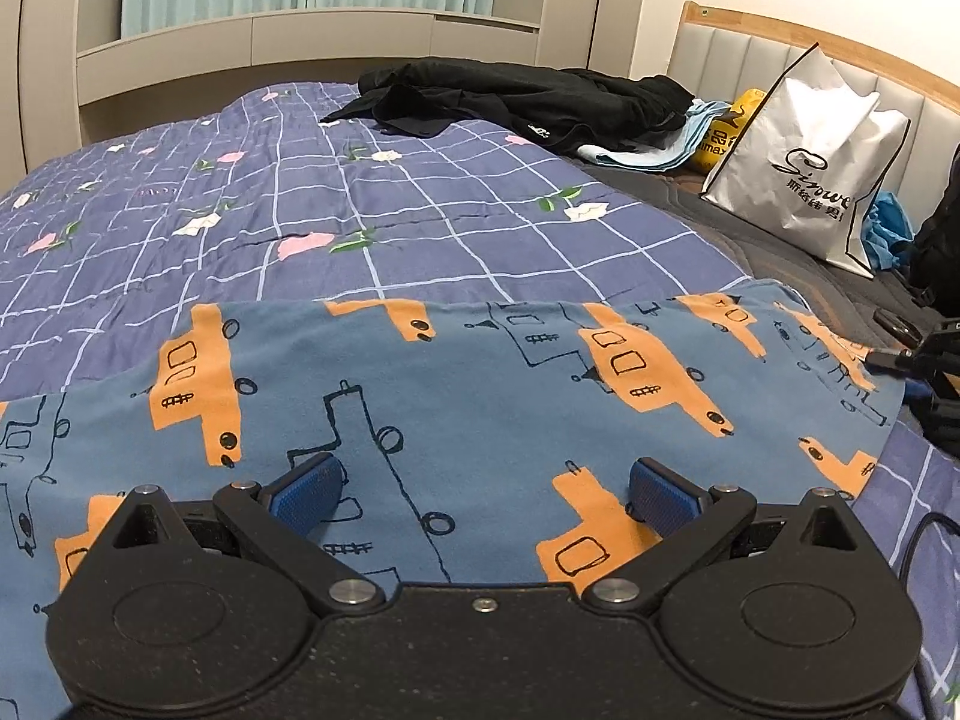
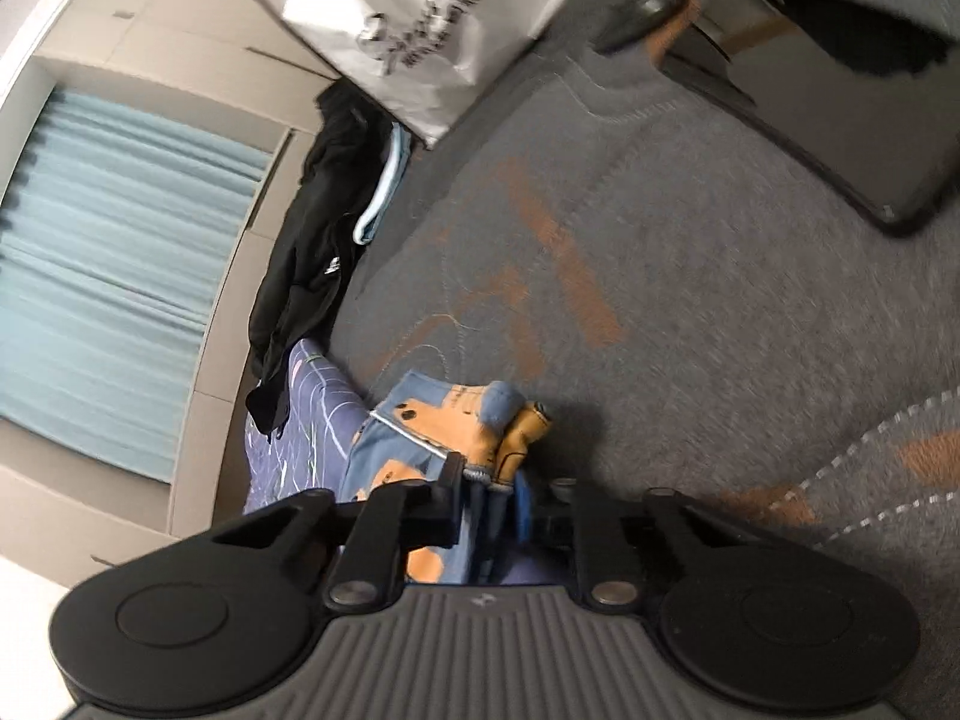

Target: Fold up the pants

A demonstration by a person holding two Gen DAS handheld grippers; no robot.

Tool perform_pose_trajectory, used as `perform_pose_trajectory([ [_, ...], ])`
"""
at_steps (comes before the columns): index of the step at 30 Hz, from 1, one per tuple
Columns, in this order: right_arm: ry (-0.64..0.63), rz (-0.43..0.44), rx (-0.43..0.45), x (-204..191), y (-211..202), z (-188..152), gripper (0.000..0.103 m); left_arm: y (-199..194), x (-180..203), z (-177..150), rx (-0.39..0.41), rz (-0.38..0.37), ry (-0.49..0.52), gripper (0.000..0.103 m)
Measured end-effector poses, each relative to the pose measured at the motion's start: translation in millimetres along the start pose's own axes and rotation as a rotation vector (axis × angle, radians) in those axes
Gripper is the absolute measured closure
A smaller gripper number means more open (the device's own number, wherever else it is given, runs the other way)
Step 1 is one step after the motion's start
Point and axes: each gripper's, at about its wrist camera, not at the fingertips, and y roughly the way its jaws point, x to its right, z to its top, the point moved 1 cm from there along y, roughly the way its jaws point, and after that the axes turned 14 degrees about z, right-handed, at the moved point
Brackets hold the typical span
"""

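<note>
Blue pants [image 1: 456, 396], orange truck print, spread flat; right tool [image 2: 487, 483] pinching edge

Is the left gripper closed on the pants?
No, the left gripper is open, its pads resting apart on the pants.

Wide bed [image 1: 654, 192] under a blue checked flowered quilt [image 1: 372, 192]; blue truck-print cotton pants [image 1: 468, 396] near; black clothes [image 1: 528, 96] far; white paper bag [image 1: 810, 162] right.

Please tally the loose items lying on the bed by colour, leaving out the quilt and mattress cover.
Blue with orange print: 1, the pants
Black: 2, the clothes pile and the phone
White: 1, the shopping bag
Yellow: 1, the packet
Total: 5
</note>
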Motion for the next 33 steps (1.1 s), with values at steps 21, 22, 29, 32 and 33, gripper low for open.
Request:
perform_pose_trajectory([
  [21, -1.162, 0.179, -0.376, -201.3, 57.7, -163.1, 0.089, -37.5, -71.1, 44.3, 0.032, -0.234, -0.382, 0.001],
  [22, -1.194, 0.178, -0.411, -201.6, 60.2, -177.0, 0.089, -37.2, -72.6, 41.6, 0.026, -0.232, -0.379, 0.001],
  [29, -1.363, 0.109, -0.528, -179.1, 57.7, -245.4, 0.090, -25.7, -65.8, 23.3, -0.039, -0.253, -0.365, 0.001],
  [32, -1.404, 0.066, -0.535, -165.8, 56.8, -258.8, 0.089, -17.6, -55.0, 18.2, -0.079, -0.285, -0.351, 0.001],
  [33, -1.397, 0.062, -0.533, -163.0, 58.3, -260.1, 0.089, -14.8, -51.0, 17.4, -0.089, -0.296, -0.343, 0.001],
])
